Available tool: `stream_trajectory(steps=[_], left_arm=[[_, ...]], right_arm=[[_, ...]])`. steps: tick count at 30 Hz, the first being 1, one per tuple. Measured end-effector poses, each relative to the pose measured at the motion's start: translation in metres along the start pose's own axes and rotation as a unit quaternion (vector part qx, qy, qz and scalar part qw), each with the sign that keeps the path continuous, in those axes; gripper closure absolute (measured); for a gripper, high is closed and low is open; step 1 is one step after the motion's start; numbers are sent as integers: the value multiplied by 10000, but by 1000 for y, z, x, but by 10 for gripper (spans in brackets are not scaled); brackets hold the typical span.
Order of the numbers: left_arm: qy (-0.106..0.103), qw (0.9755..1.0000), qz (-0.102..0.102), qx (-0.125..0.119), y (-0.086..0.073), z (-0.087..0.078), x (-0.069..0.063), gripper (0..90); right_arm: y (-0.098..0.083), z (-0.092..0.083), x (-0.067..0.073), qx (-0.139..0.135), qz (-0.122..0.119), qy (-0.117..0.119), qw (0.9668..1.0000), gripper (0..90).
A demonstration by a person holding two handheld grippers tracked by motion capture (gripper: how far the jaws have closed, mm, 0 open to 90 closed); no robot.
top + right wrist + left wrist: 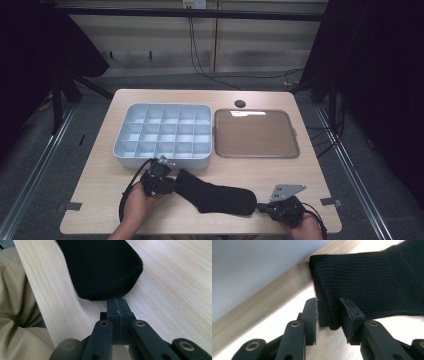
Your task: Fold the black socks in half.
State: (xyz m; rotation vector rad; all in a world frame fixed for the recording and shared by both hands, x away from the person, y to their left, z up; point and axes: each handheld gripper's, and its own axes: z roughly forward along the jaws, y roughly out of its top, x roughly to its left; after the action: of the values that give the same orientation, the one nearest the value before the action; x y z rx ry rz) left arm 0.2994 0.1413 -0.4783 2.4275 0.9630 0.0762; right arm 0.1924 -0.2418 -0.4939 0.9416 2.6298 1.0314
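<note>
A black sock [215, 196] lies flat near the table's front edge, cuff to the left and toe to the right. My left gripper [172, 184] is at the cuff. In the left gripper view the ribbed cuff corner of the sock [367, 285] fills the gap between the two pads, and my left gripper [328, 312] is shut on it. My right gripper [260, 206] sits at the toe end. In the right gripper view its jaws are shut flat against each other, and the tip of my right gripper [117, 301] touches the rounded toe of the sock [100, 267]. I cannot tell whether any fabric is pinched there.
A grey tray with several compartments [162, 159] stands behind the sock on the left. A flat brown tray [256, 156] lies beside it on the right. A round cable hole [240, 103] sits near the wooden table's [100, 190] far edge. Beige clothing [15, 315] shows below the table's front edge.
</note>
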Motion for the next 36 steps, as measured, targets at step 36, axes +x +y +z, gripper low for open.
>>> stream_trajectory(steps=[36], left_arm=[[-299, 9990, -338, 33, 3, -17, 6, 791]], right_arm=[[4, 5, 3, -24, 63, 49, 10000, 900]])
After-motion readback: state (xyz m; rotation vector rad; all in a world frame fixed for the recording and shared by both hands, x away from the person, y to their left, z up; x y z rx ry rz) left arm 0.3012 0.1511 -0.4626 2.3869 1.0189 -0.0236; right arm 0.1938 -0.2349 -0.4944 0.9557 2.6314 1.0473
